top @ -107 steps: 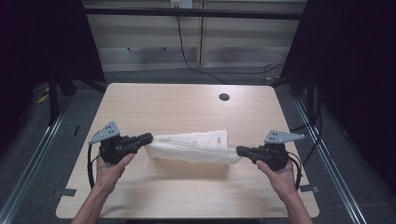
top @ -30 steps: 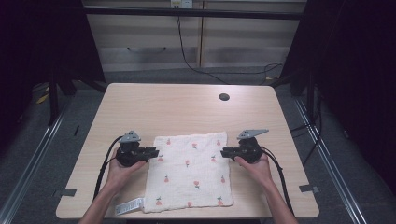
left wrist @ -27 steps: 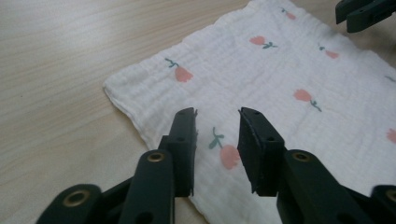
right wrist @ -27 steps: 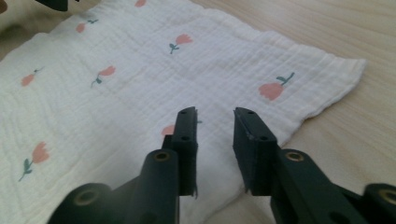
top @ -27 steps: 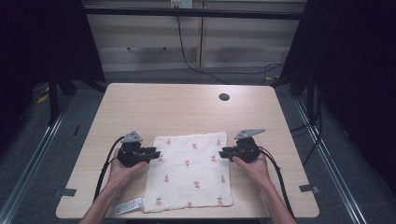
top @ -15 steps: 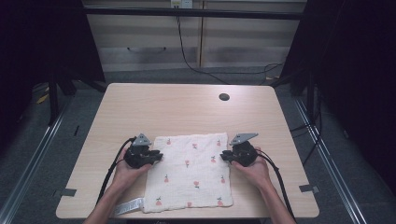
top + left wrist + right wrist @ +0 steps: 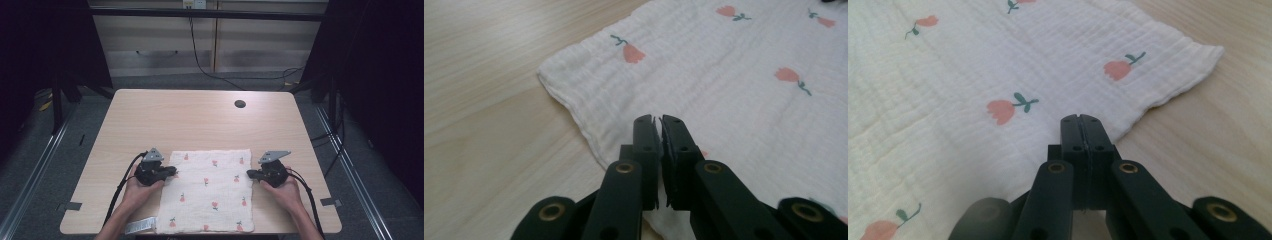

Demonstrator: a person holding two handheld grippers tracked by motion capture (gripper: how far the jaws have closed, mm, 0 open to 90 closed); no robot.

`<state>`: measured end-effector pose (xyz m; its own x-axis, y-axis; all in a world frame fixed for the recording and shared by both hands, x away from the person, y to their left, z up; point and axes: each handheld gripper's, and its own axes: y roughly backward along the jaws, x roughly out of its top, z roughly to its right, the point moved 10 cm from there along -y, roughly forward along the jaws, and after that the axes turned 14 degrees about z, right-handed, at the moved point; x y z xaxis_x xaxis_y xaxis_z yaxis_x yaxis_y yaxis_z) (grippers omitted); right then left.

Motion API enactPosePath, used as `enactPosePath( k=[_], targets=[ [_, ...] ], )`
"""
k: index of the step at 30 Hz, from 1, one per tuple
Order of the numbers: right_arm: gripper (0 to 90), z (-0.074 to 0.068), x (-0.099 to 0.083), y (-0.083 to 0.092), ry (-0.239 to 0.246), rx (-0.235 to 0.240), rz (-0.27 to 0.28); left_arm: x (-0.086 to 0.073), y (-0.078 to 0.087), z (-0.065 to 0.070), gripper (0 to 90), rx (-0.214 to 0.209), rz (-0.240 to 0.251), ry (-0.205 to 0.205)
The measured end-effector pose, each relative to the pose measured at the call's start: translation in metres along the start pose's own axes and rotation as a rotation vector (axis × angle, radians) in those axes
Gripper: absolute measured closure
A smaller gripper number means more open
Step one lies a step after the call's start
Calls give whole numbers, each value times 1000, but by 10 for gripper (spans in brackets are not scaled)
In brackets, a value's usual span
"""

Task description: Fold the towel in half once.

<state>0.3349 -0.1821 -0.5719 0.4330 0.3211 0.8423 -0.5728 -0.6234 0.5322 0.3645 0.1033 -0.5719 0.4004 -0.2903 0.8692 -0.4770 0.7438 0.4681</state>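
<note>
1. White tulip-print muslin cloth [image 7: 207, 191] spread flat at table's [image 7: 200, 120] near edge, hanging tag [image 7: 140, 226] at near-left corner.
2. Left gripper [image 7: 167, 173] over cloth's left edge; jaws just closed, nothing visibly pinched.
3. Right gripper [image 7: 252, 174] at cloth's right edge; jaws just closed, pressed together.
4. Round hole [image 7: 240, 104] near table's far edge.

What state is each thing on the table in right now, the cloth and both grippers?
Tulip-print cloth: spread flat, near edge at the table's front edge.
Left gripper: jaws shut, over the cloth's left edge; a pinch cannot be told.
Right gripper: jaws shut, at the cloth's right edge; a pinch cannot be told.
Table: bare beyond the cloth.
</note>
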Motion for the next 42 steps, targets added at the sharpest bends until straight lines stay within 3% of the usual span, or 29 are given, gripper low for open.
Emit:
enactPosePath(
  k=[3, 5, 8, 10, 15, 17, 21, 27, 31, 33, 36, 39, 42],
  targets=[
    [889, 0, -2, 4, -5, 6, -3, 0, -1, 4, 866, 4, -8, -18],
    [808, -3, -1, 4, -30, 29, -7, 0, -2, 5, 866, 3, -10, -31],
    [786, 7, 10, 3, -63, 27, 49, 1, -2, 4, 869, -7, -2, -11],
    [741, 21, 20, -1, -94, -3, 85, 1, -2, 3, 869, -7, 1, -12],
    [683, 52, 39, -18, -112, -69, 88, 1, -3, 2, 867, -15, 7, -5],
    [665, 63, 41, -26, -109, -107, 88, 1, -3, 2, 867, -15, 9, -4],
    [647, 74, 35, -35, -134, -134, 62, 1, -3, 0, 857, -14, 19, 11],
    [666, 75, 29, -39, -117, -143, 27, 2, -4, -1, 839, -16, 21, 22],
    [779, 74, 28, -39, -93, -142, 21, 6, -1, -4, 702, 16, 8, 12],
    [840, 72, 28, -39, -78, -130, 22, 13, 3, -8, 680, -6, 52, 63],
    [881, 69, 28, -39, -84, -120, 27, 24, 12, -21, 632, -34, 119, 153],
    [884, 68, 28, -39, -84, -122, 30, 33, 15, -39, 614, 2, 134, 159],
    [885, 68, 28, -40, -89, -119, 40, 35, 5, -53, 610, 32, 83, 135]
  ],
)
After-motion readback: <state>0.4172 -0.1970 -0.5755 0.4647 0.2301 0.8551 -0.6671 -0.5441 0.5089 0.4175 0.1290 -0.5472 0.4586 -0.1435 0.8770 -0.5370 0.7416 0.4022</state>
